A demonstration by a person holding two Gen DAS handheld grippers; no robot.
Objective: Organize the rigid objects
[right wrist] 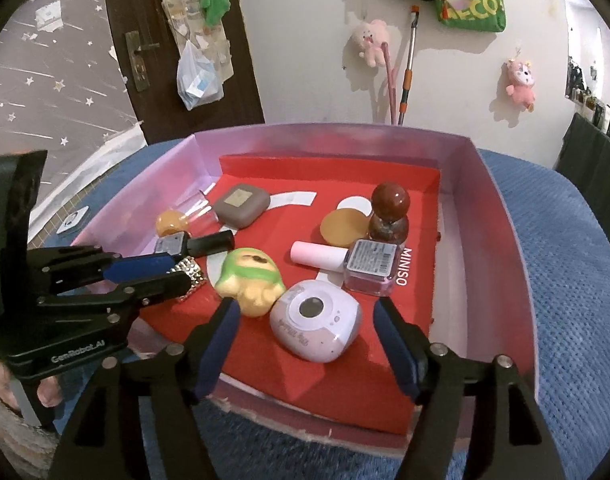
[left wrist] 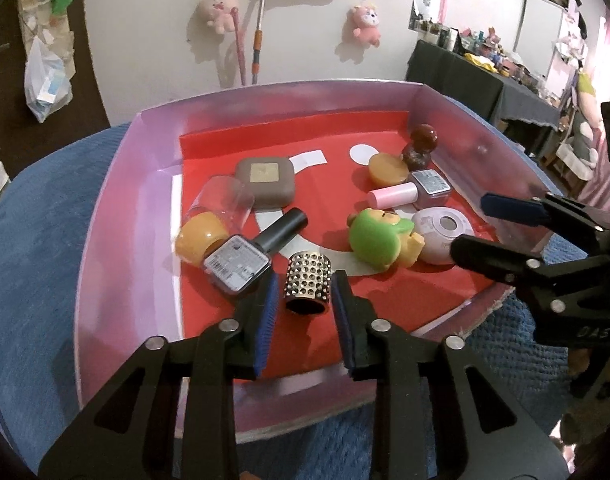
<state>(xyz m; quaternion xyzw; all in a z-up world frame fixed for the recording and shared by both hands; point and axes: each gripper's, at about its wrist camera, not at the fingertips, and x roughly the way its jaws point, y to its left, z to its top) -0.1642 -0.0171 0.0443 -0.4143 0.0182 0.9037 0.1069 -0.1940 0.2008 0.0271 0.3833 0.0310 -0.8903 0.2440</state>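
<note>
A pink box [left wrist: 117,216] with a red liner holds the objects. A gold studded cylinder [left wrist: 307,288] lies near its front, between the fingers of my left gripper [left wrist: 304,278]. The pads stand just off its sides, so the gripper is open. In the right wrist view, a lilac round camera-shaped case [right wrist: 317,320] lies between the wide-apart fingers of my right gripper [right wrist: 305,304], untouched. A green and yellow toy figure [right wrist: 249,276] lies beside it. The right gripper [left wrist: 481,224] also shows at the box's right side, and the left gripper [right wrist: 185,272] over the cylinder.
Also in the box are a black-capped polish bottle [left wrist: 241,264], a pink-capped one [left wrist: 409,190], a brown square case [left wrist: 265,180], an amber disc [left wrist: 387,168], a brown round-topped bottle [left wrist: 419,148] and a yellow bottle with a clear cap [left wrist: 201,236]. Blue cloth [left wrist: 45,240] lies under the box.
</note>
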